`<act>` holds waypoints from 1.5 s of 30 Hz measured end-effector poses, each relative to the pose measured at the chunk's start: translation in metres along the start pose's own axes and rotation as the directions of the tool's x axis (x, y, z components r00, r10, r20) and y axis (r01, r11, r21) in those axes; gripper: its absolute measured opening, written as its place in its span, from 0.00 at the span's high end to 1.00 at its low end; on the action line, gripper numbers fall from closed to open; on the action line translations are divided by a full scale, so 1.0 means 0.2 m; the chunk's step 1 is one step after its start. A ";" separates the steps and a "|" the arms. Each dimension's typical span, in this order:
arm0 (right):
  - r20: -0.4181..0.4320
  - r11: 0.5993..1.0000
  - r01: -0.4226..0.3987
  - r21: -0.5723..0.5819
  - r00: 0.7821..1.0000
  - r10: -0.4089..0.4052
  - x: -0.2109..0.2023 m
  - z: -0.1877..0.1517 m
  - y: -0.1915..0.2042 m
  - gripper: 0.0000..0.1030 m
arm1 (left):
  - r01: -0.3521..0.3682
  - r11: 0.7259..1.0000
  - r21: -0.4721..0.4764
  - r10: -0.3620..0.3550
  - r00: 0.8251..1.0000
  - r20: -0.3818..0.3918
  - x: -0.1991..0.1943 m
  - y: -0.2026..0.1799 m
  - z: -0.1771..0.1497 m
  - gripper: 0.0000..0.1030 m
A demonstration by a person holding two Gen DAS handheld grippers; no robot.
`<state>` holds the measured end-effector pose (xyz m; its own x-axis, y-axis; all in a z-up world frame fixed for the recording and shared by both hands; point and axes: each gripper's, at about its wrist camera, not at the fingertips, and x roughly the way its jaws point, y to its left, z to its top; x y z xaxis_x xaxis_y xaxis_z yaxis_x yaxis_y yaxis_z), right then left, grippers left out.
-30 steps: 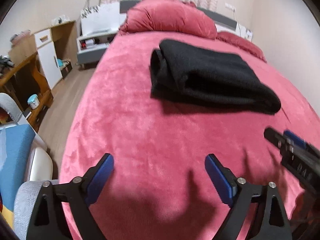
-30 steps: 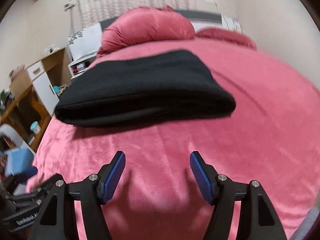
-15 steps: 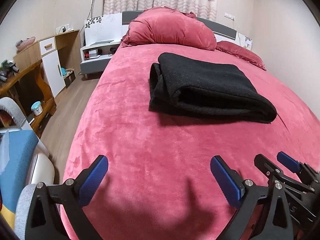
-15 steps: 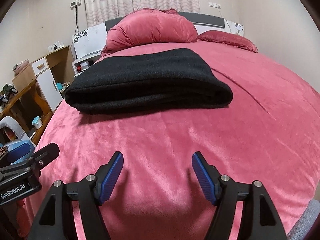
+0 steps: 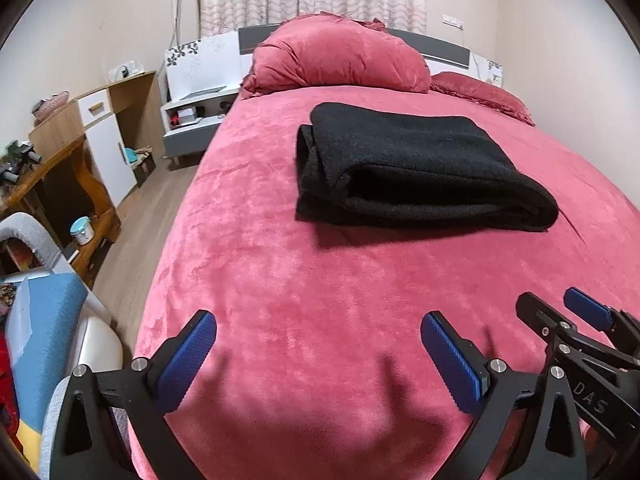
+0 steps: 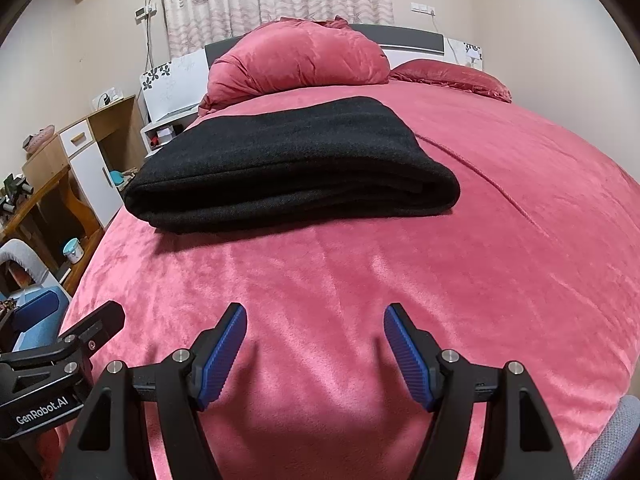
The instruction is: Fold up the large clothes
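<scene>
Both grippers, left (image 5: 318,354) and right (image 6: 315,346), spread-fingered, face folded black garment (image 6: 288,164) before pillow (image 6: 300,64).

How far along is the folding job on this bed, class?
Done: the black garment lies folded in a neat stack on the bed. In hand: nothing; the left hand-held gripper and right hand-held gripper are open, short of it. Left: apparently nothing visible to fold.
</scene>
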<state>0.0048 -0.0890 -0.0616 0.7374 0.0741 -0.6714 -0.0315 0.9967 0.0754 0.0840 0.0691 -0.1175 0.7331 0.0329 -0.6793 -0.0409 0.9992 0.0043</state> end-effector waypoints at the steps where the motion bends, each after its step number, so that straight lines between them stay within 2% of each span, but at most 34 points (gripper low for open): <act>1: 0.000 1.000 0.002 -0.001 1.000 -0.002 0.00 0.00 0.00 0.30 | -0.005 1.000 0.000 0.005 1.000 0.002 0.00 0.00 0.00 0.00; 21: -0.004 1.000 -0.002 -0.003 1.000 0.002 0.00 0.00 -0.01 0.30 | -0.013 1.000 -0.025 0.012 1.000 -0.008 0.01 0.02 -0.01 0.00; 32: -0.011 1.000 -0.009 -0.006 1.000 0.009 0.02 -0.01 0.00 0.30 | 0.006 0.999 -0.046 -0.008 0.999 -0.045 0.04 0.03 -0.01 0.00; 45: -0.027 1.000 -0.009 -0.007 1.000 0.009 0.03 -0.01 0.00 0.30 | -0.030 0.998 -0.049 0.028 0.999 -0.044 0.06 0.05 -0.02 0.02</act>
